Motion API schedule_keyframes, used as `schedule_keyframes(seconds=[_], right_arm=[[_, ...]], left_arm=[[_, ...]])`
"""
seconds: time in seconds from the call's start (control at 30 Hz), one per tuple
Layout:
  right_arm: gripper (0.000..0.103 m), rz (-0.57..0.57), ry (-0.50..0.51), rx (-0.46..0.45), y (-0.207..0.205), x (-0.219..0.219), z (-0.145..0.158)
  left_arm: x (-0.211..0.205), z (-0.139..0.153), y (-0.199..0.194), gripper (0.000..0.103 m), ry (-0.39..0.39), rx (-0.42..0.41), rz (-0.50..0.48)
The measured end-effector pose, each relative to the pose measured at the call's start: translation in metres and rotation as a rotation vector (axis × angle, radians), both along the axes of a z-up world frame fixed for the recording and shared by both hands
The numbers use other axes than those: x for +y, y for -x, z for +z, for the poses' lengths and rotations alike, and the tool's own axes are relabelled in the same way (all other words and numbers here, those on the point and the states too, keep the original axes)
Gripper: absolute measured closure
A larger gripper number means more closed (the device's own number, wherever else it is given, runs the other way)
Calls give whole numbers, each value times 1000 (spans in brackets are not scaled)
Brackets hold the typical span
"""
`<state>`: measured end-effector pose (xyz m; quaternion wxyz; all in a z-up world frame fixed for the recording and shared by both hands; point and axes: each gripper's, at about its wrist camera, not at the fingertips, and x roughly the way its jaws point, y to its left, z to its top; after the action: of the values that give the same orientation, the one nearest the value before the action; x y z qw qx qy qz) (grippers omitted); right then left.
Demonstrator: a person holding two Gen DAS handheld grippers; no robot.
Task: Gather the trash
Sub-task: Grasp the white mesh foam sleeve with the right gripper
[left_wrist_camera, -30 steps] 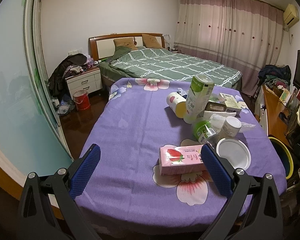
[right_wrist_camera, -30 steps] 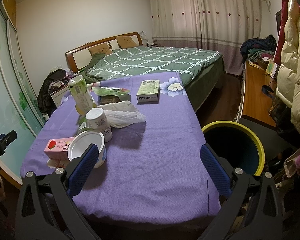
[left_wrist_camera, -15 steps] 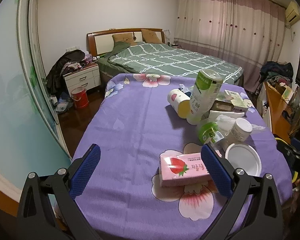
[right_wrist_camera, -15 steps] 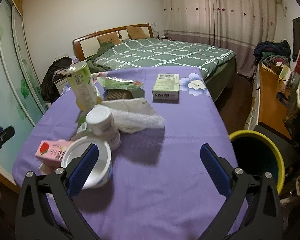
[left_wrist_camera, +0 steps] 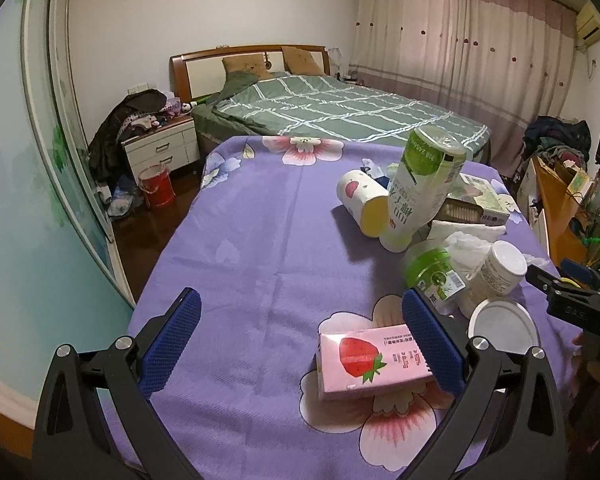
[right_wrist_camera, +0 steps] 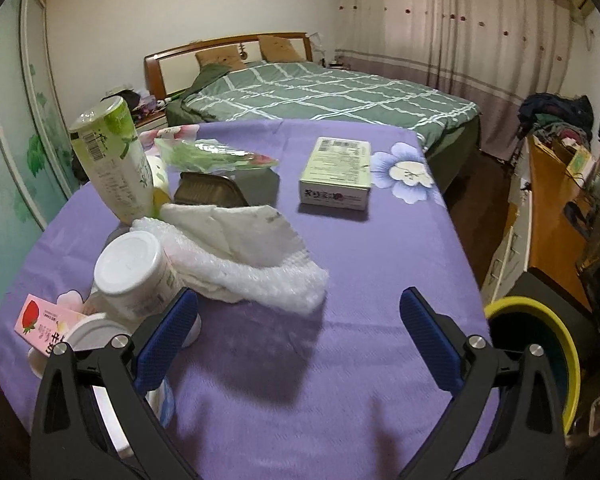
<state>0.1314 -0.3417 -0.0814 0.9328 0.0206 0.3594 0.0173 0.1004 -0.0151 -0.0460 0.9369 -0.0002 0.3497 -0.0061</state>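
Note:
Trash lies on a purple flowered tablecloth [left_wrist_camera: 260, 240]. A pink strawberry milk carton [left_wrist_camera: 370, 362] lies by the right finger of my open, empty left gripper [left_wrist_camera: 300, 340]. Behind it stand a tall green-white can [left_wrist_camera: 420, 188], a white jar [left_wrist_camera: 500, 268], a white cup [left_wrist_camera: 504, 330] and a lying white-yellow tube [left_wrist_camera: 364, 208]. My right gripper [right_wrist_camera: 300, 340] is open and empty above bare cloth, close to crumpled white paper [right_wrist_camera: 252, 256]. The jar [right_wrist_camera: 134, 276], the can [right_wrist_camera: 114, 164] and a green box [right_wrist_camera: 336, 174] show in the right wrist view.
A yellow-rimmed bin [right_wrist_camera: 540, 364] stands on the floor right of the table. A wooden desk [right_wrist_camera: 556, 216] runs along the right wall. A green bed [left_wrist_camera: 340, 112] lies beyond the table. A nightstand [left_wrist_camera: 160, 148] and red bucket [left_wrist_camera: 156, 186] are at left.
Both grippers have moved forward over the table. The carton now sits beside my left gripper's right finger. The crumpled paper is nearer my right gripper. Both stay open.

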Motion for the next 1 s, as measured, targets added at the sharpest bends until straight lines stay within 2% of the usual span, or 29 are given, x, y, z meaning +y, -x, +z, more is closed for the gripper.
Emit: schedule_keyframes(seconds=[0.03,0.13,0.3,0.33,0.4,0.47,1.0], right_arm=[[9,10,-2,1,-3,2,-1],[24,39,-6,12,-14,7,-5],[63,59,-48,48,-18,3,-11],[67,59,-51,47,-17,3,-11],[89,61,-64,44,-14,0,-10],[96,66,-76,40,-10,-2,-8],[100,78,-116,-105,60,-18,47]], left_arm=[[-1,-1,0,4,0,1,0],[-2,-4,-4,4,-1,11,1],[0,-6,-9,4,0,20,7],[1,-6,-9,4,0,21,8],[0,-7,-10,4,1,22,8],[-1,-7,-10,4,3,23,5],[-8,-2,3,4,2,5,-17]])
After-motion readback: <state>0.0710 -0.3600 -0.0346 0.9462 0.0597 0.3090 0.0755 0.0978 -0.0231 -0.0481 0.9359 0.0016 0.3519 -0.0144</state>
